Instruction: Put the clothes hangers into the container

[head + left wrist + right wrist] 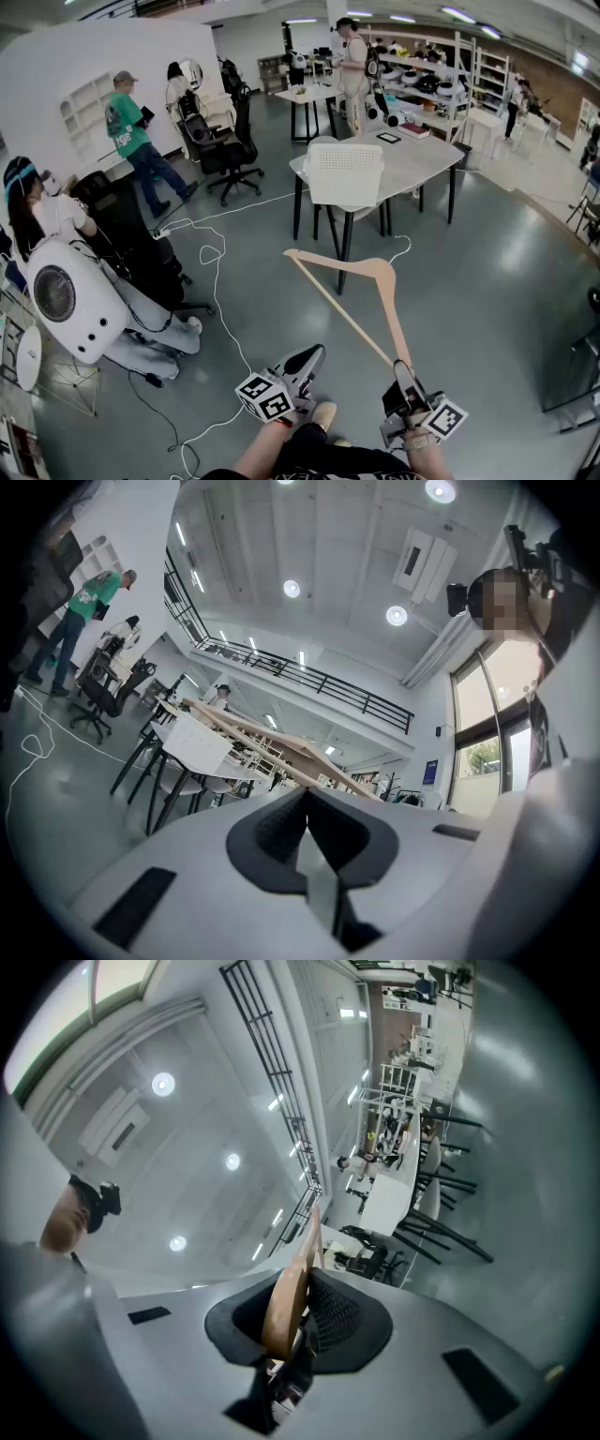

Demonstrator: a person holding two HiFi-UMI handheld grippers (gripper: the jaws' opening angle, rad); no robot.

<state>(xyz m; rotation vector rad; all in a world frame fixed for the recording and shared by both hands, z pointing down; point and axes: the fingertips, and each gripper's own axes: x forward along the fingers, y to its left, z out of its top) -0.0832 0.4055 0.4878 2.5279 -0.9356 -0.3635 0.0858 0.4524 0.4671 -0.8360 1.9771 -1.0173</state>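
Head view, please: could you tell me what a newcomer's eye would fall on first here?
The wooden hanger stands out first, held in mid-air near the picture's centre with one end clamped in the right gripper. Beyond it, a white perforated container sits at the near edge of the grey table. The left gripper is low and to the left of the hanger, shut and empty.

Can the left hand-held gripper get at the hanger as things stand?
Probably yes. The hanger is up in open air, one end clamped in the right hand-held gripper; the left hand-held gripper sits beside it, nothing between. Its jaws are shut and would need opening.
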